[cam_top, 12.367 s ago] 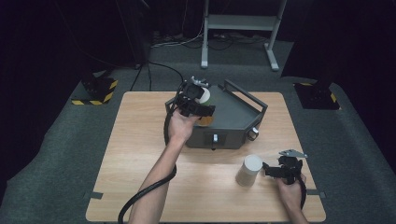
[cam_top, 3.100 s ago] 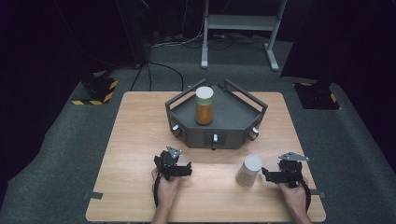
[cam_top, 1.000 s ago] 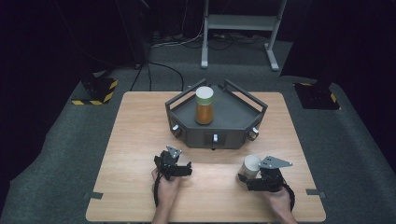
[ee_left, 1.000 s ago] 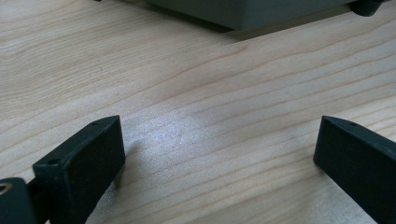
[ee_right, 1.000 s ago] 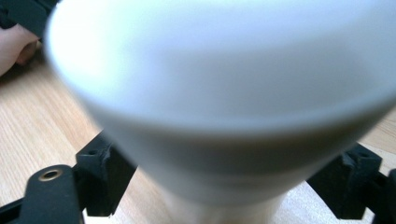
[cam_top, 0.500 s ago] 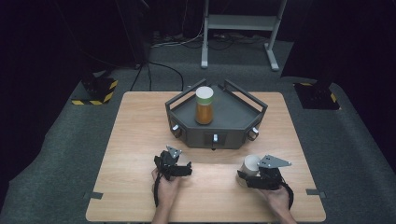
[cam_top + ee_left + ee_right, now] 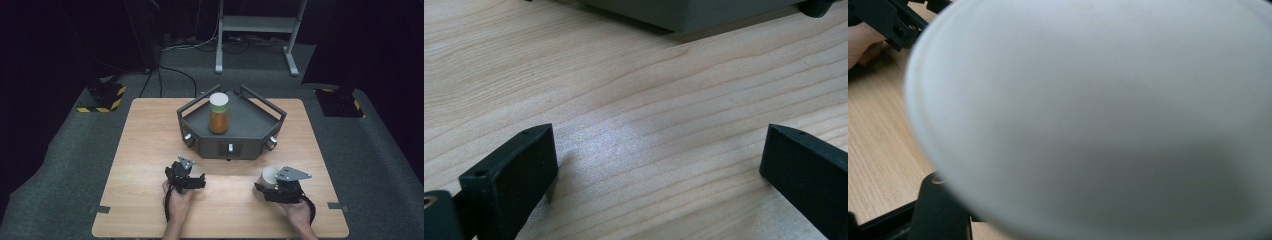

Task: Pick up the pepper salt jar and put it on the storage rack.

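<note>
Left gripper (image 7: 186,176) rests on the table (image 7: 150,150), jaws wide apart, nothing between them. Jar (image 7: 219,113) sits in the grey tray (image 7: 260,127). Right gripper (image 7: 270,189) has just closed on the white cup (image 7: 268,176) near the front edge. I'd lift it straight and level so it doesn't slip.

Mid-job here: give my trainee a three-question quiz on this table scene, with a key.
1. True or false: the right gripper is shut on the white cup.
2. What stands on the grey tray?
A. an orange jar with a white lid
B. a blue bowl
C. a green bottle
3. What lies between the left gripper jaws?

Key:
1. True; its jaws have just been closing on the cup.
2. A, the jar.
3. Nothing but bare wooden table; the jaws stand open.
</note>
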Tool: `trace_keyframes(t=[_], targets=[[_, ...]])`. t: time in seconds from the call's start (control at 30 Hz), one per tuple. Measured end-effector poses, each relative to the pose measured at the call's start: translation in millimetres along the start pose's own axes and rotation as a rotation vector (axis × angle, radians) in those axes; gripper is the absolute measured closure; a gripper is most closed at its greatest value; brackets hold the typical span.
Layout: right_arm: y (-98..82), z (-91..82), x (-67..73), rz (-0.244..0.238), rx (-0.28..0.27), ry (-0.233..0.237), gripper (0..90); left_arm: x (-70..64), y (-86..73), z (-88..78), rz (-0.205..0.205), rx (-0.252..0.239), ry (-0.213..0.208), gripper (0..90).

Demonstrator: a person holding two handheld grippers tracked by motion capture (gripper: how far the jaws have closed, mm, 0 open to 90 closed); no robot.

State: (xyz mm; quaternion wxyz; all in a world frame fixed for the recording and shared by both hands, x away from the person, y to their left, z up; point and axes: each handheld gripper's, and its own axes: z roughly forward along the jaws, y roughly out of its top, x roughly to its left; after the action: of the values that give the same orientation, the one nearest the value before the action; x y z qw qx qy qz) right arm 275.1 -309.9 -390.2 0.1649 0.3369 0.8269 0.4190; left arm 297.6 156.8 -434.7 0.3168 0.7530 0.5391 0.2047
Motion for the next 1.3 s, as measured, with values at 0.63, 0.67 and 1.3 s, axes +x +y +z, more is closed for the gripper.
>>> trace_keyframes(t=[0.63,0.67,1.3], targets=[[28.9,-11.5,-20.9,0.064,0.018,0.009,32.8,-0.4,0.5,0.2,0.001,0.001,0.002,1.9],[31.5,-12.0,-22.3,0.071,0.019,0.01,32.8,-0.4,0.5,0.2,0.001,0.001,0.002,1.9],[87.0,-22.3,-37.9,0.086,0.003,0.045,33.1,-0.4,0.5,0.3,0.0,0.001,0.002,1.9]])
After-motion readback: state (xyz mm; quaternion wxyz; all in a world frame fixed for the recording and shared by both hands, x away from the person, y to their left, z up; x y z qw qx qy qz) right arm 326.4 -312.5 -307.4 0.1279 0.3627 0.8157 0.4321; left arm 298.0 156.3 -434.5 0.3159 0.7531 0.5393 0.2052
